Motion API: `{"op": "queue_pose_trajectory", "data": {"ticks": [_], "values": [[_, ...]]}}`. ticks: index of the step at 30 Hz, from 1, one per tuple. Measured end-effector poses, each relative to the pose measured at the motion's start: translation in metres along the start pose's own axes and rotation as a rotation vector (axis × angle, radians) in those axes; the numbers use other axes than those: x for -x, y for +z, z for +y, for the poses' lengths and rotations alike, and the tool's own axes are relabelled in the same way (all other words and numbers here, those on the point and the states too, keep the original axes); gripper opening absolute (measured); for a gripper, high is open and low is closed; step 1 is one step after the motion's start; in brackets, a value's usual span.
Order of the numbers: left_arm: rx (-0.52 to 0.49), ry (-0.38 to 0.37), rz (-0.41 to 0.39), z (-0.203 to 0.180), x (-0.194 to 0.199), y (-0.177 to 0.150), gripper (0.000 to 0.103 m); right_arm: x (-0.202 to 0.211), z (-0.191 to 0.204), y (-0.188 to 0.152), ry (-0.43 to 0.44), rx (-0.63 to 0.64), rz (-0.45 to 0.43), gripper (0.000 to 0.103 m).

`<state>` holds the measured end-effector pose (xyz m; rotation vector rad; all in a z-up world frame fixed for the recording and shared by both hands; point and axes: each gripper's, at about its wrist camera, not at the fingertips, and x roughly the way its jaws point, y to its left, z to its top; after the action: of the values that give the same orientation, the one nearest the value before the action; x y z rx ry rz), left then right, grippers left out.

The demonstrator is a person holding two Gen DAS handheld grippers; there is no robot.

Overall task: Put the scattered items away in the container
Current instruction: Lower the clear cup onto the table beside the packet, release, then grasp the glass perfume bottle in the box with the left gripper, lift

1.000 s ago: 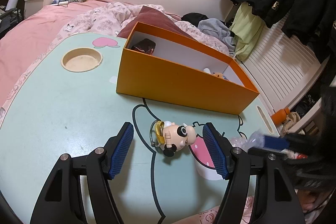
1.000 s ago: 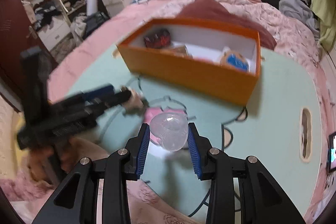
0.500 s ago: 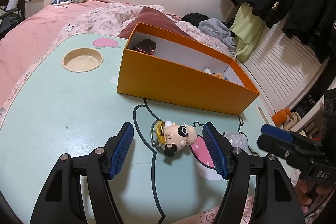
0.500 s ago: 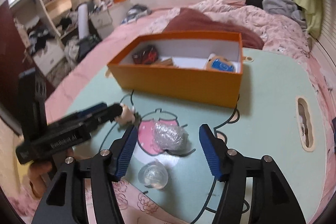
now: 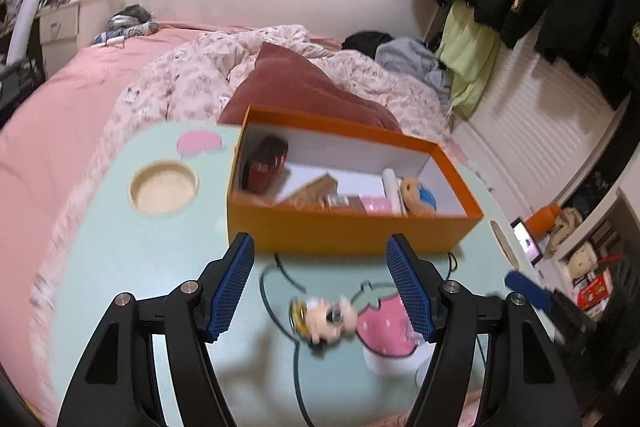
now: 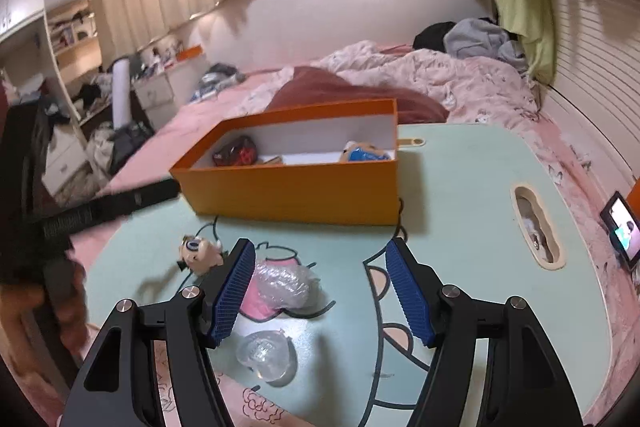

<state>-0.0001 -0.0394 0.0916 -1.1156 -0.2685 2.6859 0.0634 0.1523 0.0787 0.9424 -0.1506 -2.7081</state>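
Note:
The orange box (image 5: 348, 229) stands open on the pale green table (image 5: 120, 247), with several items inside. In front of it lies a small toy figure (image 5: 325, 317) on a ring, below and between the fingers of my left gripper (image 5: 320, 287), which is open and raised above it. My right gripper (image 6: 322, 293) hovers over the table's near edge with its jaws opening and nothing pressed between the pads. A crumpled clear plastic wrap (image 6: 285, 285) lies beside its left finger, and a clear plastic shell (image 6: 266, 351) lies nearer the edge. The toy figure (image 6: 200, 251) and the box (image 6: 288, 193) show there too.
The table has a round cup recess (image 5: 164, 187) at the left and a slot handle (image 6: 537, 231) at the right. A lit screen (image 6: 622, 231) stands off the right edge. A pink bed with heaped bedding (image 6: 440, 79) lies behind the table.
My right gripper let go of the clear plastic, which now lies on the table, and its jaws spread wide. My left gripper rose, still open, so the box's inside now shows.

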Motion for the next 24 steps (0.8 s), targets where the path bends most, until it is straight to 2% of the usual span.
{"op": "queue_pose_trajectory", "data": {"ticks": [4,8,10,13,15,17,20,24], "values": [[-0.068,-0.006,0.097,-0.008,-0.016,0.042,0.069,-0.003,-0.001,-0.004,-0.034,-0.009,0.007,0.068],[-0.080,0.039,0.156,-0.006,-0.047,0.069,0.069,-0.005,-0.002,-0.006,0.014,-0.013,0.017,0.068],[-0.130,0.072,0.207,-0.011,-0.065,0.072,0.069,-0.005,-0.004,-0.008,0.021,-0.019,0.015,0.068],[-0.182,0.068,0.314,-0.021,-0.094,0.070,0.068,-0.006,-0.007,-0.008,0.034,-0.035,0.021,0.068],[-0.184,0.086,0.371,-0.022,-0.113,0.069,0.047,-0.007,-0.007,-0.009,0.041,-0.042,0.027,0.068],[-0.199,0.122,0.411,-0.023,-0.128,0.069,0.041,-0.007,-0.007,-0.009,0.041,-0.042,0.030,0.068],[-0.230,0.163,0.443,-0.025,-0.145,0.067,0.041,-0.007,-0.006,-0.009,0.039,-0.041,0.028,0.068],[-0.219,0.148,0.468,-0.023,-0.156,0.065,0.041,-0.009,-0.006,-0.009,0.039,-0.044,0.032,0.068]]}}
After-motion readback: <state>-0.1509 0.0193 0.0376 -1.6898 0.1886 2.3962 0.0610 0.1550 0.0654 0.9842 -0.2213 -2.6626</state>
